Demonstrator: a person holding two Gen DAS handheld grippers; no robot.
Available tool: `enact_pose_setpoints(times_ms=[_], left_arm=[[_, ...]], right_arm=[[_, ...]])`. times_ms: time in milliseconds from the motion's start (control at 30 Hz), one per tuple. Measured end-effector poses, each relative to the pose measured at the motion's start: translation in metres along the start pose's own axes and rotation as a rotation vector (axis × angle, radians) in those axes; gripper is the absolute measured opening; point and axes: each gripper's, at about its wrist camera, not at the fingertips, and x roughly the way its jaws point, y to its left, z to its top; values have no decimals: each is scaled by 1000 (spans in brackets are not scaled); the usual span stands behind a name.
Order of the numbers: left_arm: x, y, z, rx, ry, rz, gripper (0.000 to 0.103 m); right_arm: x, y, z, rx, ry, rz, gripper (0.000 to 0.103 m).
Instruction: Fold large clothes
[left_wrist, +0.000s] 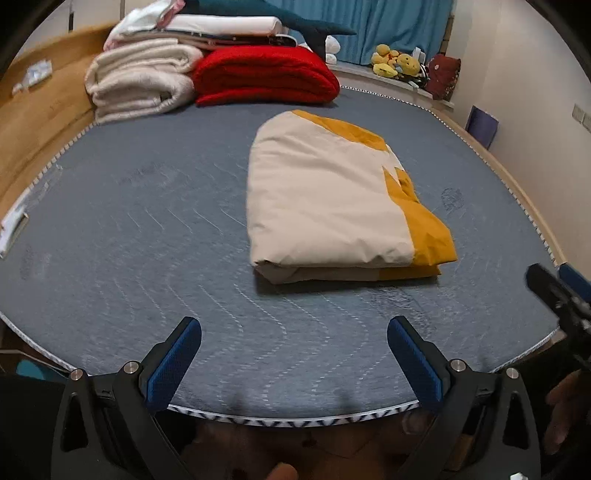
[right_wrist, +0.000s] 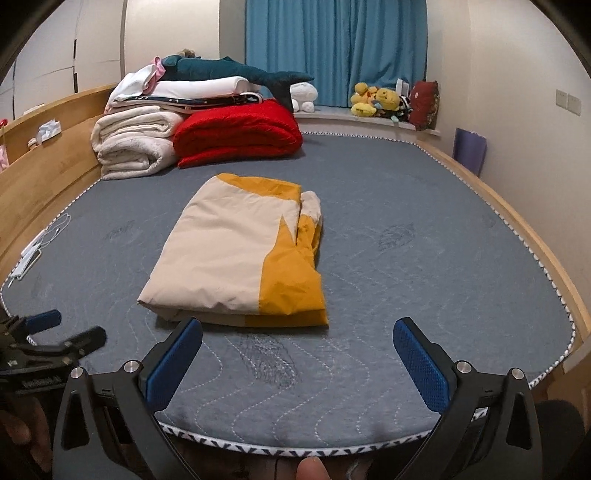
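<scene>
A cream and mustard-yellow garment (left_wrist: 325, 199) lies folded into a flat rectangular bundle on the grey-blue mattress (left_wrist: 147, 229); it also shows in the right wrist view (right_wrist: 236, 254). My left gripper (left_wrist: 294, 332) is open and empty, above the mattress's near edge, short of the bundle. My right gripper (right_wrist: 297, 334) is open and empty, just in front of the bundle's near edge. The right gripper (left_wrist: 557, 288) shows at the right edge of the left wrist view, and the left gripper (right_wrist: 66, 332) at the left edge of the right wrist view.
Folded cream blankets (right_wrist: 136, 144), a red blanket (right_wrist: 236, 129) and a plush shark (right_wrist: 236, 70) are stacked at the far left of the mattress (right_wrist: 424, 258). A wooden headboard (right_wrist: 44, 166) runs along the left. Plush toys (right_wrist: 376, 99) sit on the window ledge by a blue curtain (right_wrist: 332, 48).
</scene>
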Motion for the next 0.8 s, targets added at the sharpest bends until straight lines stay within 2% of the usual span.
enact_pose_setpoints(times_ms=[433, 800], left_arm=[[-3, -1, 3, -19, -41, 9, 100], [-3, -1, 4, -17, -48, 9, 100]], right_arm=[[26, 28, 0, -63, 39, 33, 103], [26, 38, -1, -78, 33, 34, 103]])
